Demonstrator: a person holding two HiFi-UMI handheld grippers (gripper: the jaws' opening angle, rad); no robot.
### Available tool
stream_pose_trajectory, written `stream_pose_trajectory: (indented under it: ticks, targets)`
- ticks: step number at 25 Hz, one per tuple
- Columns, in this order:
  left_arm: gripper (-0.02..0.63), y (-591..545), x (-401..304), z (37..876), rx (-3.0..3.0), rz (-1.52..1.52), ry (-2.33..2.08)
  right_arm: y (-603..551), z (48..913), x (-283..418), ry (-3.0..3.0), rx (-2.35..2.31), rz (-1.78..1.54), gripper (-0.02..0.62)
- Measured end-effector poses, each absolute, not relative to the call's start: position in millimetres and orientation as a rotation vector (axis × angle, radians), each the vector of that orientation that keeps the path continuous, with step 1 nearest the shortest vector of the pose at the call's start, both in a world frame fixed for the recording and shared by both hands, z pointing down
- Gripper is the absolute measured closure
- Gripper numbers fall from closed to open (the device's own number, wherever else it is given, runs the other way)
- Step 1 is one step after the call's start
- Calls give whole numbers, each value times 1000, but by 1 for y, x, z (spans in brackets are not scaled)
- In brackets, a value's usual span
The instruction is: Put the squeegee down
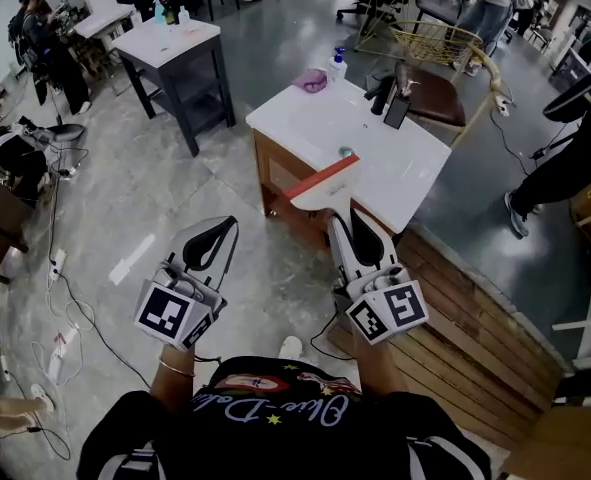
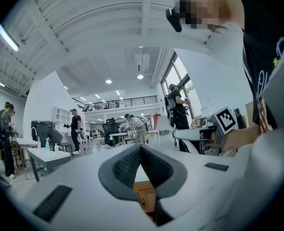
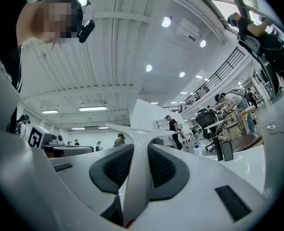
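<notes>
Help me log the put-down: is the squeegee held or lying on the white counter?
Held: the right gripper has its jaws clamped on the squeegee by its white handle, with the red blade reaching over the counter edge.

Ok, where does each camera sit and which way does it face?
Head view: on the head, facing steeply down at the white counter; torso, left gripper, right gripper show.
Left gripper view: on that gripper, facing level across the room; shut, empty fingers show.
Right gripper view: on that gripper, tilted slightly upward; fingers clamp the squeegee.
Shared: head and right gripper views both show the squeegee.
</notes>
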State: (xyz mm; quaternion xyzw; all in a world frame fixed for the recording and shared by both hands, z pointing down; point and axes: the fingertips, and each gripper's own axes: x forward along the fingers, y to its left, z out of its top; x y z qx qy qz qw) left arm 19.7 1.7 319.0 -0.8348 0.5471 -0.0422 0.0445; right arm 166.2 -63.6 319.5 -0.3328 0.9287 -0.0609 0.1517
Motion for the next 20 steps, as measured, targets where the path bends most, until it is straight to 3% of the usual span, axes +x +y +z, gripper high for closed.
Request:
stream_pose_trajectory:
  ticks: [20]
  targets:
    - [617,0,31,317,-2525,-147,1695,-71,319,186,2643,-958,-183,512]
